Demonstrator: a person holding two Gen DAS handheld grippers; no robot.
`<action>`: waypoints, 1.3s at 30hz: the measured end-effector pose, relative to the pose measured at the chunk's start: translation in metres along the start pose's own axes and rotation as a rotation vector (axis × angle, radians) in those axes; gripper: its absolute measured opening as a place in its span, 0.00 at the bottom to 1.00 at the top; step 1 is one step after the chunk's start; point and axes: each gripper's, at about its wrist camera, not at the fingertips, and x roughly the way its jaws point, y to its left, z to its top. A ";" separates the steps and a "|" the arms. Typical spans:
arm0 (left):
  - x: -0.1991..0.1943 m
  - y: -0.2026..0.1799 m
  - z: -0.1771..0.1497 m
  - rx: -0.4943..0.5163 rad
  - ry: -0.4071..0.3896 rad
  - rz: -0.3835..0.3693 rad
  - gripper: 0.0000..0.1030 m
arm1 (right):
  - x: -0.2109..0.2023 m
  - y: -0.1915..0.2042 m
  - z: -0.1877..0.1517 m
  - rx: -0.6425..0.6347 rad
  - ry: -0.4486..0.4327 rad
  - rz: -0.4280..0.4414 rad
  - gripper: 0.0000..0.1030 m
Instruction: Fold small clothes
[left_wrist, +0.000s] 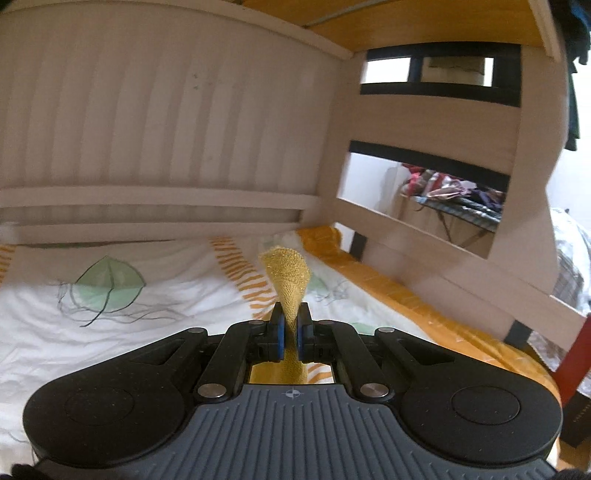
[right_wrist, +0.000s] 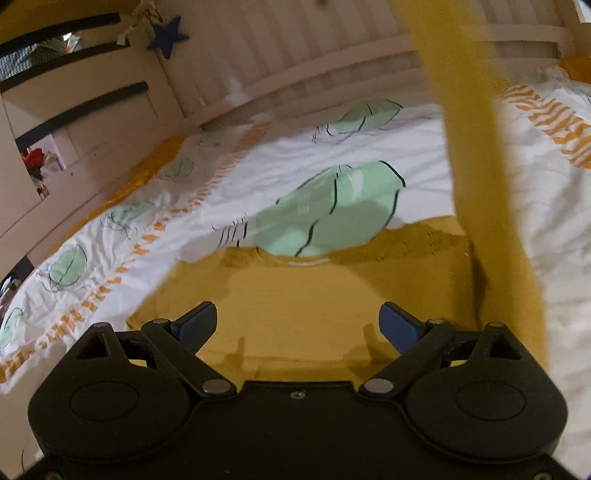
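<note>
Between the blue pads of our left gripper a strip of the mustard knit garment is clamped tight, its free end flaring up and forward past the fingertips; below the claw the cloth trails down out of sight; ahead of it we see the white bedspread with its green leaf print and orange striped bands, beyond that the pale slatted wall of the bunk bed, and off to the right the bed's end frame with open gaps, through which a heap of mixed clothes shows in blur. Our right gripper hangs with its jaws wide apart and nothing between them; directly under and ahead of it the body of the garment lies spread flat on the bedspread; to the right of the claw a raised strip of the same cloth climbs out of the top of the view, crossing in front of the bedding; a dark blue star hangs up to the left.
</note>
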 end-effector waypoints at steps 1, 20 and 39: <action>-0.004 -0.003 0.001 0.006 -0.007 -0.004 0.05 | 0.002 0.002 0.002 -0.009 0.000 -0.006 0.93; -0.048 0.079 -0.036 -0.032 0.019 0.133 0.05 | -0.011 -0.005 0.006 -0.023 0.182 -0.185 0.92; -0.070 0.241 -0.265 -0.215 0.369 0.441 0.07 | 0.000 0.016 -0.004 -0.082 0.316 -0.107 0.92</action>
